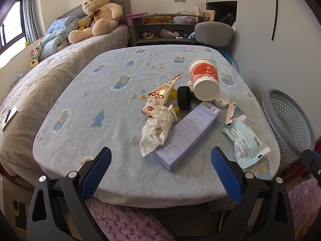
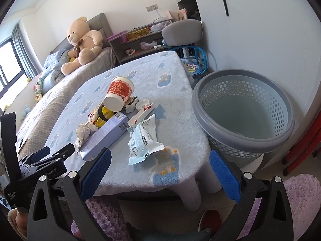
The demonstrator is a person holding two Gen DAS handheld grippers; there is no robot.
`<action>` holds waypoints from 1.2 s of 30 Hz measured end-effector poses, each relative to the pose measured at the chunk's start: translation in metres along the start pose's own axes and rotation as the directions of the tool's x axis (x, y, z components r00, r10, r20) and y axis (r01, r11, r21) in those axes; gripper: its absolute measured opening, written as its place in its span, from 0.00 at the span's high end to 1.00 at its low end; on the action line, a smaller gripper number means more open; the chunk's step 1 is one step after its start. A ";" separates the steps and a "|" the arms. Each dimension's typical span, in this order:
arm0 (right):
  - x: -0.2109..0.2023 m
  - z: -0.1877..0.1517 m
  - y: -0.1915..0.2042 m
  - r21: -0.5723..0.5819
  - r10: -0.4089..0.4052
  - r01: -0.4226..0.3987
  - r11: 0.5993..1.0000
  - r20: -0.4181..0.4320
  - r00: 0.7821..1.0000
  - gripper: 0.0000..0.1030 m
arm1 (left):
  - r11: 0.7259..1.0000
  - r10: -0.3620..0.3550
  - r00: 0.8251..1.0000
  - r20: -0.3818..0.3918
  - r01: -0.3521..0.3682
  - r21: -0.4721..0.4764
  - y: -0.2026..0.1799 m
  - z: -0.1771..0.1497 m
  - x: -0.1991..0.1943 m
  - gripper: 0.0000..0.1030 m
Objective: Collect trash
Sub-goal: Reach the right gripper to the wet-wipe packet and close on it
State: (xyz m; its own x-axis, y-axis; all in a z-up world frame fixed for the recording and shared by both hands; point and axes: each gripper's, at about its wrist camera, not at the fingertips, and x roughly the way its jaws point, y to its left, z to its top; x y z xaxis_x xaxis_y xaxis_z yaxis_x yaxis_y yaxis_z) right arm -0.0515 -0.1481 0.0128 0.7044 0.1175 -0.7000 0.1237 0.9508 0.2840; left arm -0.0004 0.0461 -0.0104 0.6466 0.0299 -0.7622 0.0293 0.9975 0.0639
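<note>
Trash lies on a small table covered with a light blue blanket [image 1: 112, 108]: a red-and-white paper cup [image 1: 204, 80] on its side, a black tape roll [image 1: 184, 100], a snack wrapper [image 1: 160, 96], crumpled white paper [image 1: 158, 129], a lavender box [image 1: 188, 134], a white lid [image 1: 221, 100], a thin sachet [image 1: 230, 113] and a light blue mask packet [image 1: 245, 142]. My left gripper [image 1: 160, 168] is open and empty at the table's near edge. My right gripper [image 2: 160, 170] is open and empty, near the mask packet [image 2: 143, 140]. A grey perforated bin [image 2: 242, 110] stands right of the table.
A bed with a big teddy bear [image 1: 98, 12] runs along the left. A grey chair [image 1: 214, 33] and a shelf unit [image 1: 160, 28] stand behind the table. A purple fluffy rug [image 1: 124, 221] lies below. The left gripper's body shows in the right wrist view [image 2: 40, 164].
</note>
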 end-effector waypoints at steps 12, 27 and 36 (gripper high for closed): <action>0.065 0.007 0.026 -0.107 -0.005 -0.007 0.994 -0.110 0.994 0.06 | 1.000 -0.001 0.999 -0.036 0.001 -0.008 0.030 0.009 0.032 0.08; 0.131 0.012 0.040 -0.170 -0.090 0.056 0.984 -0.197 0.976 0.07 | 0.999 -0.023 0.997 -0.068 0.020 -0.045 0.049 0.014 0.056 0.08; 0.144 0.008 0.041 -0.206 -0.121 0.075 0.976 -0.222 0.967 0.31 | 0.998 -0.043 0.995 -0.091 0.040 -0.038 0.047 0.012 0.065 0.08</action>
State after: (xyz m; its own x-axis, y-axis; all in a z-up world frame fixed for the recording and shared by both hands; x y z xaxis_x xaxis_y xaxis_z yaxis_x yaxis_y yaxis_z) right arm 0.0610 -0.0946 -0.0714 0.5111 0.0626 -0.8573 0.0295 0.9955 0.0903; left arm 0.0525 0.0937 -0.0493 0.5723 -0.0075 -0.8200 0.0259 0.9996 0.0090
